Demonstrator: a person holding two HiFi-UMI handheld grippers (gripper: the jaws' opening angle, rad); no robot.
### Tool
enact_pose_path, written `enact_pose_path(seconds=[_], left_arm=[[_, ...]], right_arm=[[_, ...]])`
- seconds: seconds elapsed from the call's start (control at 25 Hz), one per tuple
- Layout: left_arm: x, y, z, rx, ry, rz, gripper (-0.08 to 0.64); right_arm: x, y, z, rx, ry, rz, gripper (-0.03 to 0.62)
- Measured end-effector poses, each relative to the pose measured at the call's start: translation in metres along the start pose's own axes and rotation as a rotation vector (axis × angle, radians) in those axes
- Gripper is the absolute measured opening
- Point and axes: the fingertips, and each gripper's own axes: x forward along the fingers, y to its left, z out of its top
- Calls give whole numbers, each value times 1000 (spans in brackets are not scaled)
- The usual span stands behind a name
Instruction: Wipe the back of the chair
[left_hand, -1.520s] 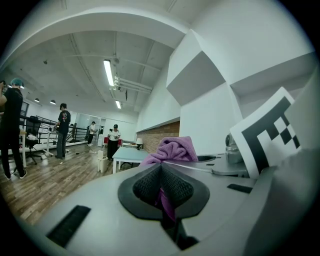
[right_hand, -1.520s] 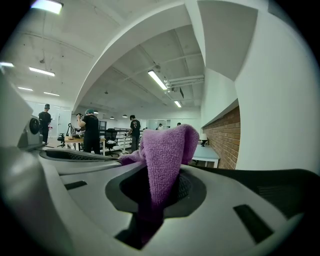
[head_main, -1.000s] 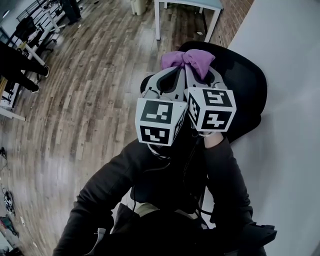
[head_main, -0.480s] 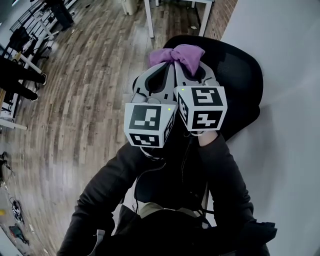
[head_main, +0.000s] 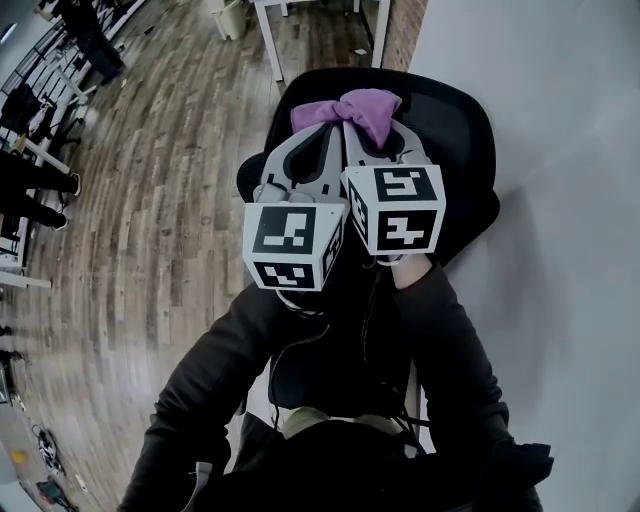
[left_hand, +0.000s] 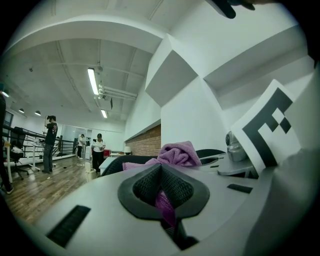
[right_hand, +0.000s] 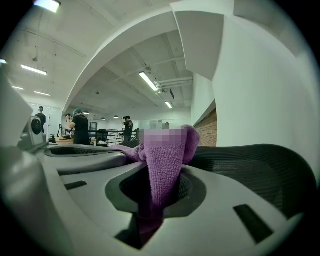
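Note:
A purple cloth (head_main: 350, 108) is bunched between both grippers, over the top of the black mesh chair back (head_main: 452, 130). My left gripper (head_main: 318, 132) is shut on one end of the cloth (left_hand: 165, 207). Beside it, my right gripper (head_main: 362, 128) is shut on the other end of the cloth (right_hand: 162, 170). The two grippers sit side by side, touching. In the right gripper view the chair's mesh back (right_hand: 260, 170) spreads to the right just behind the cloth. The chair's seat is hidden under the grippers and my arms.
A white wall (head_main: 560, 250) rises close on the right of the chair. White table legs (head_main: 275, 40) stand beyond the chair on the wooden floor (head_main: 150, 200). People (left_hand: 50, 142) stand far off in the room, and desks and chairs (head_main: 30, 140) line the left.
Both grippers with the cloth have shifted left and slightly up in the head view, still together. The chair back now shows more fully around them.

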Motion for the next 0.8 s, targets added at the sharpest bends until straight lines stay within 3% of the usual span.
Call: enact_pose_path(seconds=[0.8], left_arm=[[41,-103,11,-23,-8,-166,8]], right_arm=[[-58,-96,0,8,10,-137,69]])
